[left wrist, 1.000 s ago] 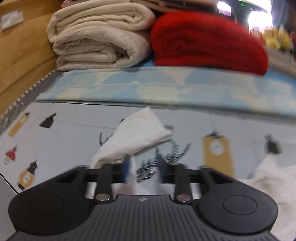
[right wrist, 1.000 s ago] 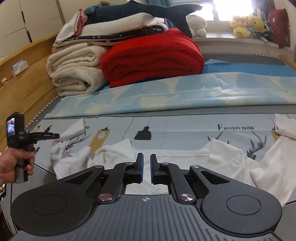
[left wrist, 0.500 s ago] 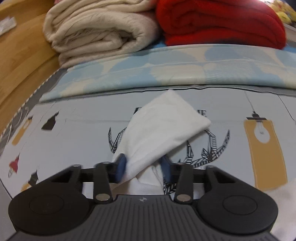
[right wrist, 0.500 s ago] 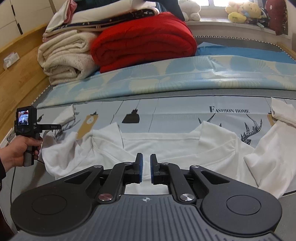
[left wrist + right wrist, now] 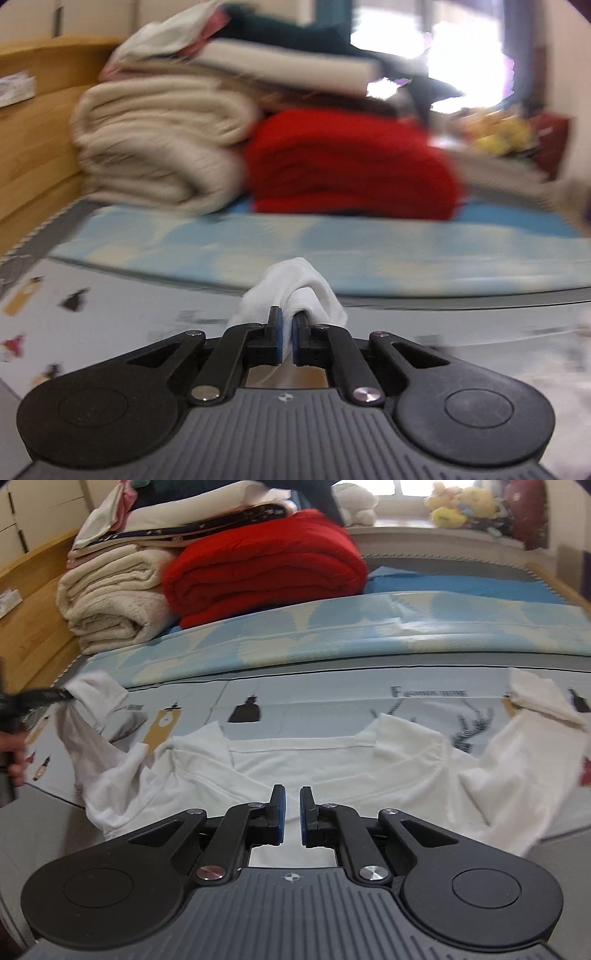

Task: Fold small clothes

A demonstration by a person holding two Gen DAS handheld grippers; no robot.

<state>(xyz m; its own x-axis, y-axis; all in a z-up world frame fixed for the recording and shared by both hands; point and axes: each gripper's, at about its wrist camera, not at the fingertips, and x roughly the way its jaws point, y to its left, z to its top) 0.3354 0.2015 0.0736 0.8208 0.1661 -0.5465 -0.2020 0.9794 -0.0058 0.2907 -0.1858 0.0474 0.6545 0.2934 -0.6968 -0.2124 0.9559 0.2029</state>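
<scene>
Printed sheet [image 5: 332, 701]: spread across the bed, beneath the garment.
Red blanket [image 5: 258, 568]: folded, seen at 12 o'clock in the right wrist view, touching the cream blankets [image 5: 110, 598] at 10 o'clock.
White shirt [image 5: 332, 768]: laid flat on the printed sheet, collar toward 12 o'clock; one sleeve is spread toward 3 o'clock, the other is raised at 9 o'clock.
Left gripper [image 5: 287, 325]: just closed; a bunched sleeve [image 5: 291, 291] is clamped between the blue pads and lifted off the sheet.
Right gripper [image 5: 291, 805]: held over the shirt's body at 6 o'clock, jaws nearly together, nothing between them.
</scene>
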